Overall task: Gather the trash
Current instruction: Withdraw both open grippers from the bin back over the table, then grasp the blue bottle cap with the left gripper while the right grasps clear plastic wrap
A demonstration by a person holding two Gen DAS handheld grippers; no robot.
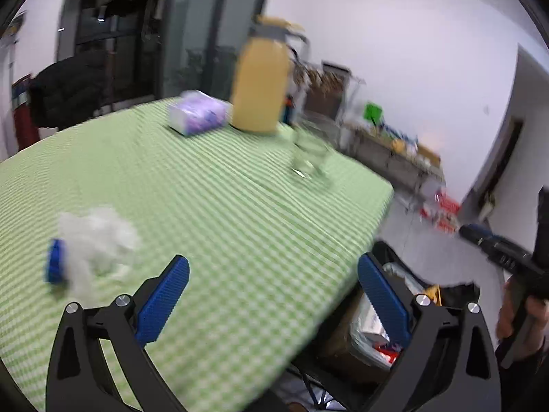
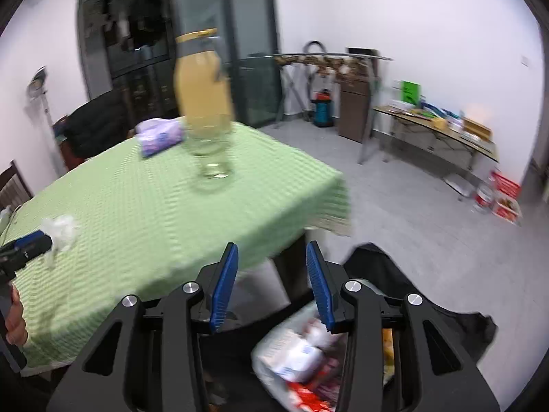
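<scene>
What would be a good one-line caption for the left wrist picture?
Open left gripper above the green checked tablecloth, crumpled clear wrapper to its left, lined trash bin below the table edge.

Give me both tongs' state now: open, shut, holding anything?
Left tongs: wide open, empty, over the table edge.
Right tongs: partly open, nothing between the pads, above the trash bag.

White walls (image 2: 411, 17), grey tiled floor (image 2: 394, 199) seen; dark glass doors (image 2: 254, 79) behind green-checked table (image 2: 144, 206); cluttered side desk (image 2: 435, 134) along wall.
</scene>
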